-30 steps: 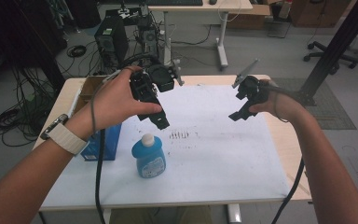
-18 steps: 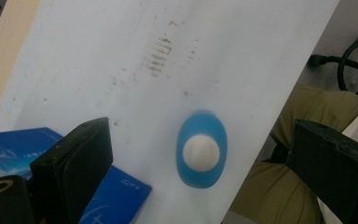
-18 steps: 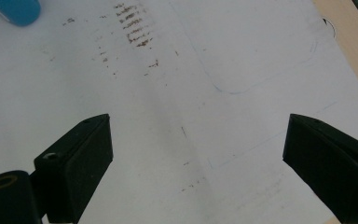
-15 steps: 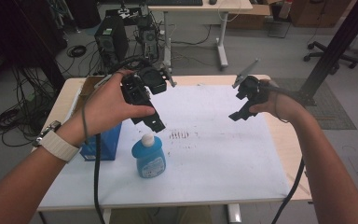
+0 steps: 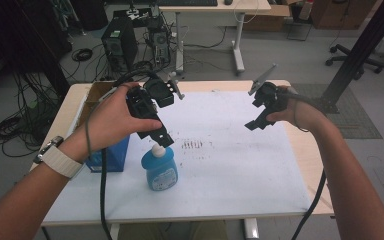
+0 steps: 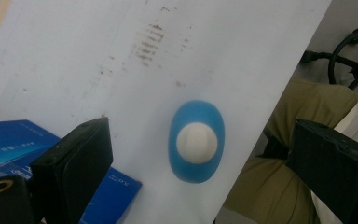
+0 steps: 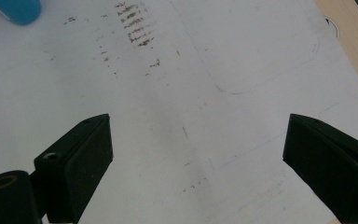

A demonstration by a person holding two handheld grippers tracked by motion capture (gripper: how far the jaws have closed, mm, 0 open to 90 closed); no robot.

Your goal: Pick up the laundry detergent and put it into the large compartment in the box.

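- Bottle (image 5: 159, 167): blue, with a white cap (image 5: 156, 150), upright on the white sheet (image 5: 220, 175) near the front left of the table (image 5: 300, 145). In the left gripper view we see it from straight above, a blue oval (image 6: 196, 140) with the white cap at its middle.
- Left gripper (image 5: 164, 140): held in the left hand (image 5: 115, 122), angled down, its tip just above the cap in the high view. We cannot tell from there whether it touches the cap. In its own view the two black jaws stand wide apart with the bottle between them, closer to the left-hand jaw, and neither jaw touches it.
- Right gripper (image 5: 254, 124): held in the right hand (image 5: 292, 112) above the right part of the sheet, well apart from the bottle. In its own view we see the jaws spread wide, with nothing between them but bare sheet (image 7: 191, 116).
- Box (image 5: 111, 156): blue, standing at the left edge of the sheet just beside the bottle; a corner of it (image 6: 14, 140) lies behind the left-hand jaw in the left gripper view.
- Marks (image 5: 192, 145): a small patch of brown streaks on the sheet, just right of the bottle and nearer the middle.
- Watch (image 5: 47, 149): worn above a white band (image 5: 61, 161) on the left wrist.
- Cables: one black cable trails from each gripper toward the front edge of the table.
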